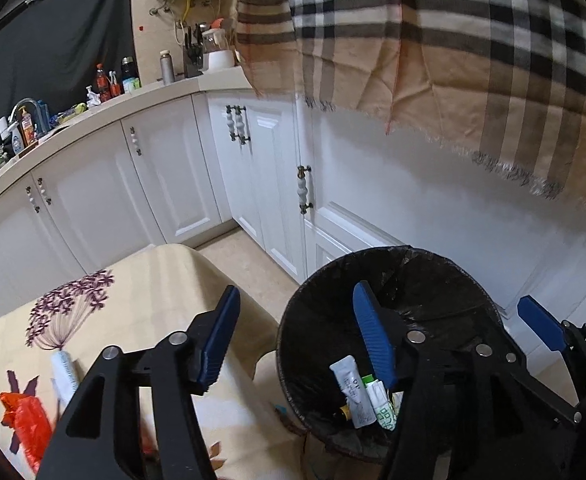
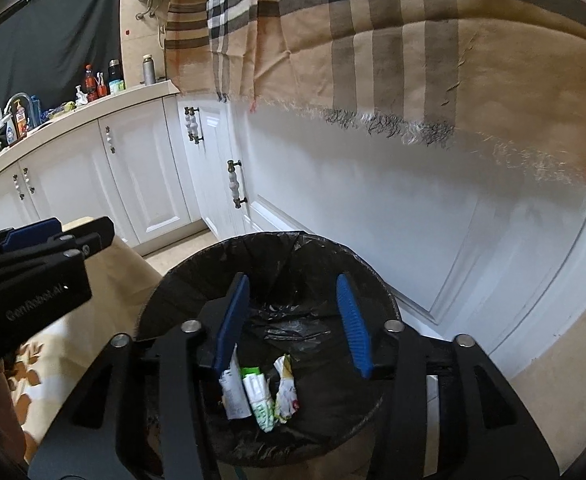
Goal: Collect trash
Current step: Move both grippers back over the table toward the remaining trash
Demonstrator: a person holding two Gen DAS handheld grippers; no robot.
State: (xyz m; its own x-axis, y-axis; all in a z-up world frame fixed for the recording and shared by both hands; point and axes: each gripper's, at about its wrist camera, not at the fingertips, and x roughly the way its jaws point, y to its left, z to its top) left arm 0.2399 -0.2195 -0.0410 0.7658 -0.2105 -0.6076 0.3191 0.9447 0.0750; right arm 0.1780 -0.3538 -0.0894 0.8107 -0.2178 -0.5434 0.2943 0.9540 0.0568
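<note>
My right gripper (image 2: 293, 320) stands with its jaws apart and nothing between the blue pads; it hangs directly over the mouth of the trash bin (image 2: 373, 276). My left gripper (image 1: 295, 334) is likewise open and empty, its left finger over the table edge, its right finger over the bin's rim.

Inside the bin, on the black liner (image 2: 289, 320), I note three discarded items lying side by side: a white tube (image 2: 235, 394), a green-and-white wrapper (image 2: 259, 404) and a crumpled yellow-white packet (image 2: 287, 390). All three rest at the near side of the bin's bottom.

On the floral tablecloth (image 1: 165, 280) to the left of the bin, I see a second white tube (image 1: 64, 374) and, just beside it, a crumpled red plastic bag (image 1: 29, 420), both outside the bin.

Beyond stand white cabinets (image 1: 165, 184) under a cluttered countertop (image 1: 105, 100). A plaid cloth (image 1: 433, 40) hangs above the bin.
</note>
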